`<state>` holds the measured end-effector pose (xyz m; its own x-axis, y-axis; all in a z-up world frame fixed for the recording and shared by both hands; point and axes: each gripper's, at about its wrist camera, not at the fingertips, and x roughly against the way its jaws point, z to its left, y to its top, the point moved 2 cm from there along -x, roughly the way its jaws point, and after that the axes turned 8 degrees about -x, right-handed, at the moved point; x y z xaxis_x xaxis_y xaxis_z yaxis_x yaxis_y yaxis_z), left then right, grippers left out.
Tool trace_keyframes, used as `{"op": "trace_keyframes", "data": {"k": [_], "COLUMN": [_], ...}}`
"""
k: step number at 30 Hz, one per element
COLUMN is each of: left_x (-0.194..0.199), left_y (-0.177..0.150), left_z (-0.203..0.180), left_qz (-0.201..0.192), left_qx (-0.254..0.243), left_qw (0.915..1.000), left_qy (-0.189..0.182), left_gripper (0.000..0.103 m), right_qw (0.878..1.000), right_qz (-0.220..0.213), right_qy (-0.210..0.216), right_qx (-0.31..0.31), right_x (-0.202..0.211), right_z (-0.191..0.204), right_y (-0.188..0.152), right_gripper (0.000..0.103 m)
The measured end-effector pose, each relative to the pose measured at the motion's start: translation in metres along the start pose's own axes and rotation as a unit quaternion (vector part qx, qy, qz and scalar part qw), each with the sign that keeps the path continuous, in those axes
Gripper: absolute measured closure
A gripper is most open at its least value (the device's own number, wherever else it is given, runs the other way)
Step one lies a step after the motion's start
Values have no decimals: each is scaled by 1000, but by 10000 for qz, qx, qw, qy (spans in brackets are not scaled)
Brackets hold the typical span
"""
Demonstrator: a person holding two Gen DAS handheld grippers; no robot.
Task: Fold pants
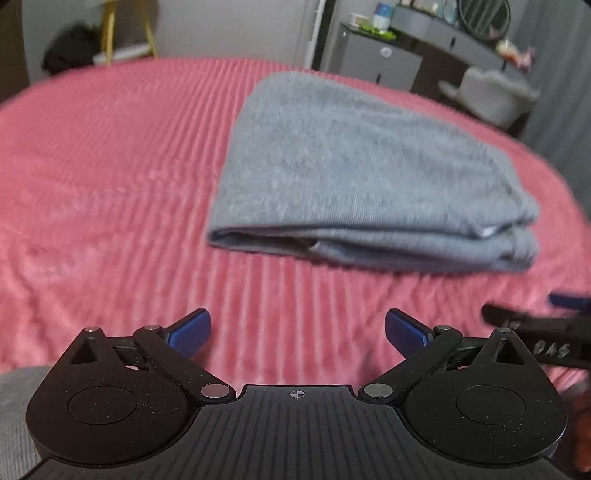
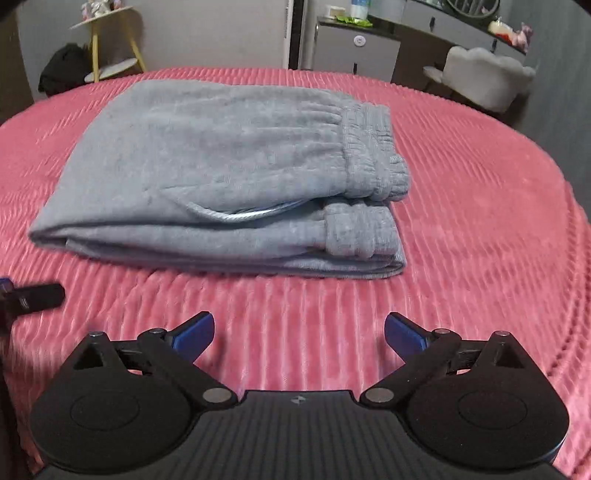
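While the pink ribbed bedspread [image 2: 480, 206] fills nearly everything beneath me, the grey pants [image 2: 221, 177] lie on it as a folded stack, well clear of both my tools; from the right wrist view the elastic waistband [image 2: 373, 155] sits on the top layer at the right end, a cuffed hem [image 2: 347, 232] shows in the layer below it, and a pale drawstring [image 2: 243, 214] curls out between the layers; the folded edge faces me. Behind the bed stands a dark dresser [image 2: 417, 37] with grey cabinet fronts, and on its top rest a pale blue and white container [image 1: 382, 14] and small items too blurred to name; what any of them holds I cannot tell; a pale upholstered chair [image 2: 484, 77] stands beside it, and a yellow-legged side table [image 2: 110, 40] stands at the far left with a dark bundle [image 2: 62, 66] at its foot. My right gripper [image 2: 299, 332] hangs above bare bedspread just short of the pants, its blue pads [image 2: 195, 332] spread wide with nothing between them; my left gripper [image 1: 297, 330] hangs likewise to the left of it, pads equally wide apart and empty; each tool's tip shows at the edge of the other's view.
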<state>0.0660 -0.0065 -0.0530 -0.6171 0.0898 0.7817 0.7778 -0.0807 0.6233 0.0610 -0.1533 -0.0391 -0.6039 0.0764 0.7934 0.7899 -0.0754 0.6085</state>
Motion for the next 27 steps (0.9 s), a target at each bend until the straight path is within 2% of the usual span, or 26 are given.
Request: {"op": "trace_keyframes", "data": {"k": [3,6,10,15,19,22,27], "left_x": [15,28,34,27,13,3,-17], "left_y": [2,2,9,16,14,14,13], "left_z": [-8,1,9,14,15,14,15], "left_qz": [-129,-270,-355,-814,-977,-898,-644], "left_qx": [-531,-370,-142,47,89,-61,56], "left_qw": [9981,9987,9992,9964,9950,9957,9979], "left_qy": [283,228,120,210,172,217,63], "left_gripper": [0,0,0,0,0,0,0], "right_qw": [9992,9974,9951,9914,9872,9891,9905], "right_qz": [-327,-500,-787,-1183,-1564,-1454,-1336], "right_qy": [117,455,600,471,287,208,281], "right_qx": [179,236,-77,-307,-90,47,-167], "right_x": [16,28,38,39,35,24,12], "right_z": [15,22,15,12,20,26,22], "right_y": [-10,-19,-19,-11,-6,-3,2], "right_gripper": [4,4,4,4,4,4,4]}}
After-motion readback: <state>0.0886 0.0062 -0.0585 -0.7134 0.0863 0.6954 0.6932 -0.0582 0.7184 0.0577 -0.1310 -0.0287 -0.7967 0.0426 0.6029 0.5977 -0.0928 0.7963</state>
